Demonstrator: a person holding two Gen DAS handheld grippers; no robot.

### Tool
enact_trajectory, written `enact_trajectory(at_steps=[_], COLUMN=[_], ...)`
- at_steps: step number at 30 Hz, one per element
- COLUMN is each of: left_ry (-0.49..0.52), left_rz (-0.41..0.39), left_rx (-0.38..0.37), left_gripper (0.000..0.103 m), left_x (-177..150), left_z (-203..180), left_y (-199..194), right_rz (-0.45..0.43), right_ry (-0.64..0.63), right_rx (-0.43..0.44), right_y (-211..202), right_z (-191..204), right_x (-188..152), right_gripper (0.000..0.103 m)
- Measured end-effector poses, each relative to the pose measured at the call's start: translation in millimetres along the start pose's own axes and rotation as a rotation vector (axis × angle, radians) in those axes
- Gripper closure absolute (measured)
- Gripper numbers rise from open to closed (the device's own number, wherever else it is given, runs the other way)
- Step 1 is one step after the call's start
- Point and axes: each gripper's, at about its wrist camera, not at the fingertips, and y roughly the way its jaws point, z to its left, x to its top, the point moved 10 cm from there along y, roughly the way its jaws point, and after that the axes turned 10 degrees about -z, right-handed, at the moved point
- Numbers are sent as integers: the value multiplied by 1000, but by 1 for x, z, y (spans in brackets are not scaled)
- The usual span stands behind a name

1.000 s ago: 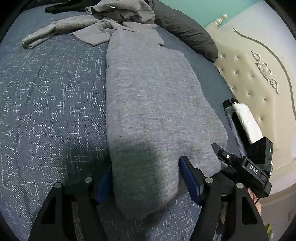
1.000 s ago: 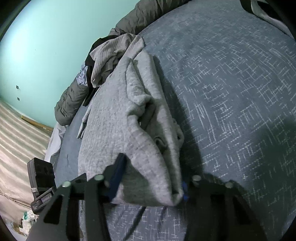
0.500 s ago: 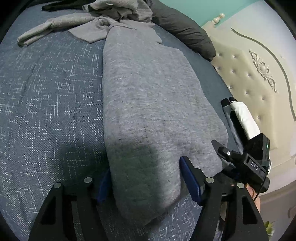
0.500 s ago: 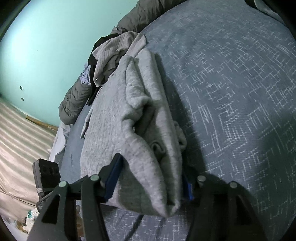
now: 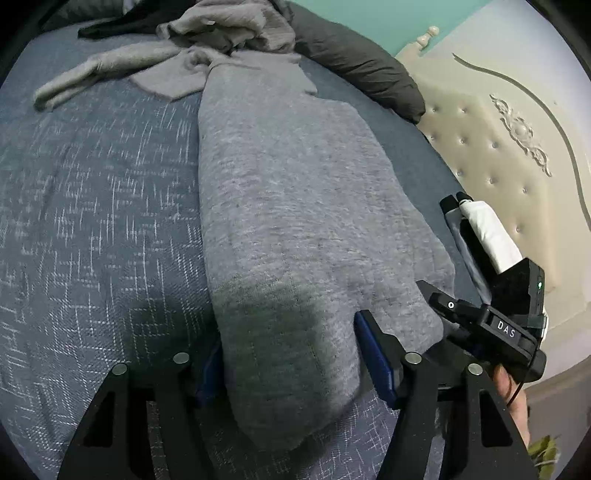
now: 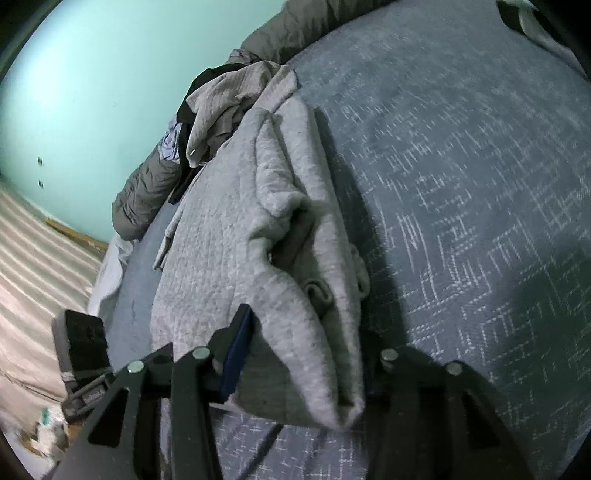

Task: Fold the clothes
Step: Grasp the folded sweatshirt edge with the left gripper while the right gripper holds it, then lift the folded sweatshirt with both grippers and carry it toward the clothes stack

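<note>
— Two hand-held grippers, each at one corner of the near edge of the grey sweater (image 5: 295,221): what are they doing?

— The left hand-held gripper (image 5: 291,365) has its blue-padded fingers (image 5: 373,354) clamped on a thick, rounded fold of fleecy knit. The right hand-held gripper (image 6: 303,354) pinches the other corner, where soft layers bunch into a pocket-like crease.

— Where does the sweater lie?

— Stretched long and narrow on the bed (image 5: 92,221), over a blue-grey woven cover flecked with white crosshatch. Its far end reaches a rumpled heap of clothes (image 5: 229,29), one thin beige sleeve trailing out to the left.

— Beyond that?

— A dark puffy quilt (image 5: 362,70) rests against a cream, button-tufted headboard (image 5: 495,147) with carved scrollwork.
</note>
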Motion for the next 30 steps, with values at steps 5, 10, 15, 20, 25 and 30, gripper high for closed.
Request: enact_trajectory(at_steps=[5, 10, 15, 20, 25, 30], left_ry=[63, 98, 136, 147, 165, 170], left_rz=[-22, -45, -70, -98, -122, -139], left_rx=[9, -4, -18, -34, -61, -104], left_gripper=[50, 54, 55, 55, 55, 55], left_x=[7, 14, 20, 36, 46, 51], left_z=[-16, -21, -29, -56, -97, -137], left_y=[-10, -36, -76, -99, -115, -133], right_rz=[-36, -73, -107, -98, -86, -67], right_ry=[-11, -22, -29, -80, -140, -230], right_rx=[18, 36, 81, 85, 73, 23], right_y=[-14, -28, -52, -79, -118, -163], right_z=[11, 22, 43, 66, 83, 97], right_x=[6, 13, 17, 24, 38, 55], right_gripper=[74, 78, 79, 79, 79, 79])
